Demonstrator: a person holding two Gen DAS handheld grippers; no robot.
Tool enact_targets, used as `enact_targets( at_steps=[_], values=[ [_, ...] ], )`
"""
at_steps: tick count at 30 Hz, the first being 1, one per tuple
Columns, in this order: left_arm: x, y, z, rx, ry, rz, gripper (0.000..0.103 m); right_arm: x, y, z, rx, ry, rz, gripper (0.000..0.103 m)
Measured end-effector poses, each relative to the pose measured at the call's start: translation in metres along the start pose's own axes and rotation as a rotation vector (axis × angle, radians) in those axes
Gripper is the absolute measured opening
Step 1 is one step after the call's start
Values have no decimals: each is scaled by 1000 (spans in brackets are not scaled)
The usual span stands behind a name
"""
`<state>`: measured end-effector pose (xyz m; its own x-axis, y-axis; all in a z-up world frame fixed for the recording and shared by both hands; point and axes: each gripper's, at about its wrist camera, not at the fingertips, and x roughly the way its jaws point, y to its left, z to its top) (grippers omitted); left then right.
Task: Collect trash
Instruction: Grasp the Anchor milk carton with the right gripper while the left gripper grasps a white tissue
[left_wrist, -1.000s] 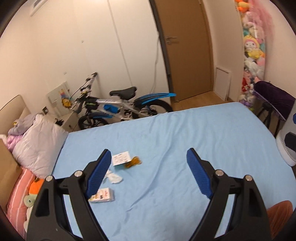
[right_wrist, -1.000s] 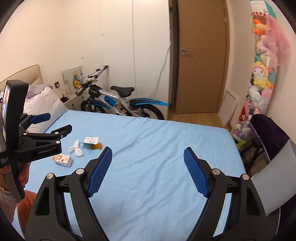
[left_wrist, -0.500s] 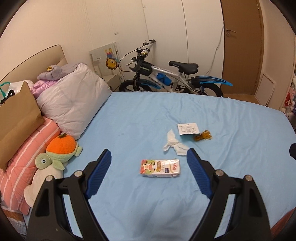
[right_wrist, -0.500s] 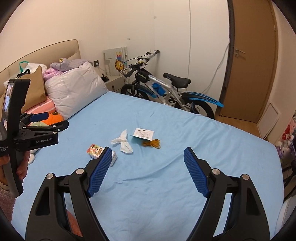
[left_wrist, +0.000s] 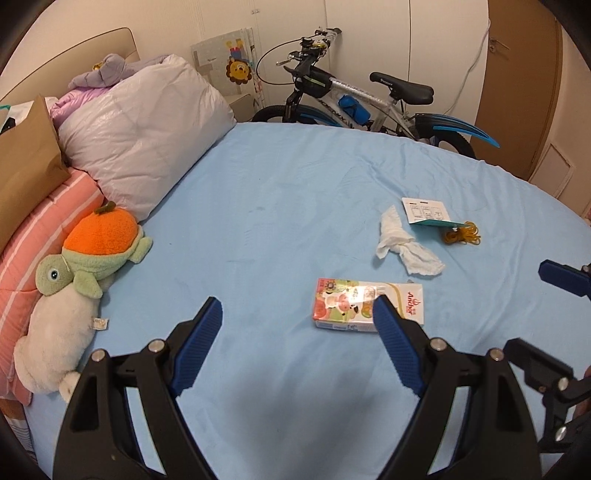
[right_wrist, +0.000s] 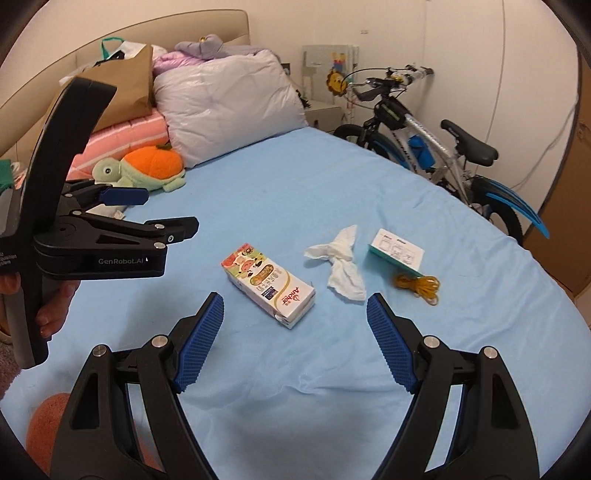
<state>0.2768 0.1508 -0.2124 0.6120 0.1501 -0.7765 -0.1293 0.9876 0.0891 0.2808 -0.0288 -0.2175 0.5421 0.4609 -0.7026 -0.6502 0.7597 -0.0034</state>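
Carton (right_wrist: 269, 283) flat on blue sheet (right_wrist: 295, 177), mid-bed; tissue (right_wrist: 341, 266) just beside, card (right_wrist: 397, 251) and rubber bands (right_wrist: 419, 285) beyond. Nothing collected yet. Right gripper (right_wrist: 294, 338) open, empty, short of carton. Left gripper (left_wrist: 297, 334) open, empty, also short. Step judged: approach to first pick. Next: straddle carton across narrow sides, then close. Paper bag (right_wrist: 122, 88) by pillow (right_wrist: 225, 99), likely bin.

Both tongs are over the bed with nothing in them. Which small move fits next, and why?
Probably lower the right tongs onto the milk carton and close. Both the right and the left tongs are open and empty; the carton lies flat on the blue sheet, just ahead of the right tongs' gap, nearer than the crumpled tissue, card or rubber bands.
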Motion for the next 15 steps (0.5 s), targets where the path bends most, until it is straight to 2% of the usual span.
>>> enact_targets(
  at_steps=[7,15],
  values=[
    [36,3,-5,-14,24,-1,83,73,7,-2,-79,66,63,77],
    [62,6,-27,3,76,4,83,116,14,1,-220,130,104,77]
  ],
)
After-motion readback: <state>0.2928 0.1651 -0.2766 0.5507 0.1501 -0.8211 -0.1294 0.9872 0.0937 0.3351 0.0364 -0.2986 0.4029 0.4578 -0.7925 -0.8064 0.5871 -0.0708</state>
